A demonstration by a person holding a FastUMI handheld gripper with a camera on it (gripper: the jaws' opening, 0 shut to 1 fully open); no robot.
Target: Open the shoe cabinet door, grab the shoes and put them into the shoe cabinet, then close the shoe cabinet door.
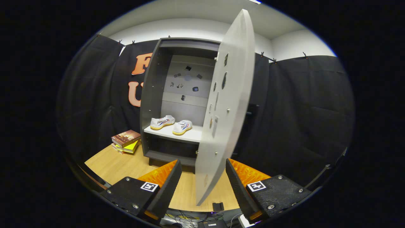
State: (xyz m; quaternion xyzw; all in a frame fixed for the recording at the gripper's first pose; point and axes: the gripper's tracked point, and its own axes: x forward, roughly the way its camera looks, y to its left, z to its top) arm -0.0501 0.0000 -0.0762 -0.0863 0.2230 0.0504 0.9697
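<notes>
The shoe cabinet (177, 104) stands upright on the wooden table (117, 164) against the booth's cloth wall, tall and open-fronted, so its shelves face the gripper squarely. Its door (227, 107) is swung wide on the right-hand side and juts out toward the camera edge-on, its lower corner reaching down between the two fingers. That placement makes sense for the last step: the door sits where a push from the gripper would swing it back over the opening.

The shoes (171, 124), a pale pair with yellowish soles, already rest side by side on the middle shelf, toes pointing roughly outward, well inside the cabinet so the door should clear them (the shelf below looks empty, though it is dark there and I cannot be sure).

To the cabinet's left, a small stack of books (126, 141) lies on the table, out of the door's path.

The gripper (204, 177) hangs back from the cabinet with its jaws spread wide, holding nothing; the door's edge stands in the gap without either finger pressing on it. Judging by this, only closing remains.
</notes>
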